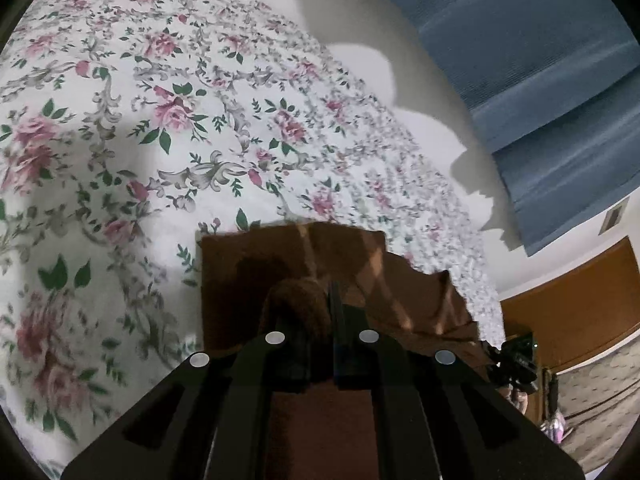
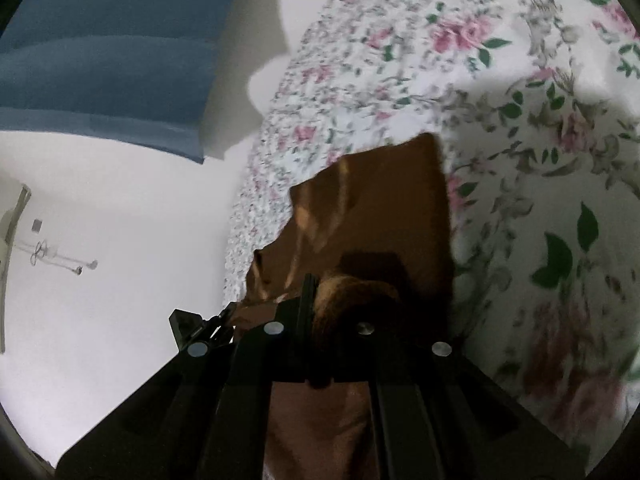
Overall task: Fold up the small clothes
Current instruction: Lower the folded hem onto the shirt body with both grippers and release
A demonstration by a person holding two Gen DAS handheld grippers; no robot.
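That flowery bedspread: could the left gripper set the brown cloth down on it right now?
Probably yes. The left gripper is shut on the brown cloth, and the bedspread ahead looks bare, nothing in the way.

Your right gripper (image 2: 316, 292) clamped on a bunched brown cloth (image 2: 372, 208), cloth hanging over the floral bedspread (image 2: 540, 128), blue curtain (image 2: 104, 60) beyond the bedspread

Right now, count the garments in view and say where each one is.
1: a brown garment, pinched by the left gripper and the right gripper, hanging over the floral bedsheet. Others may lie outside both views.
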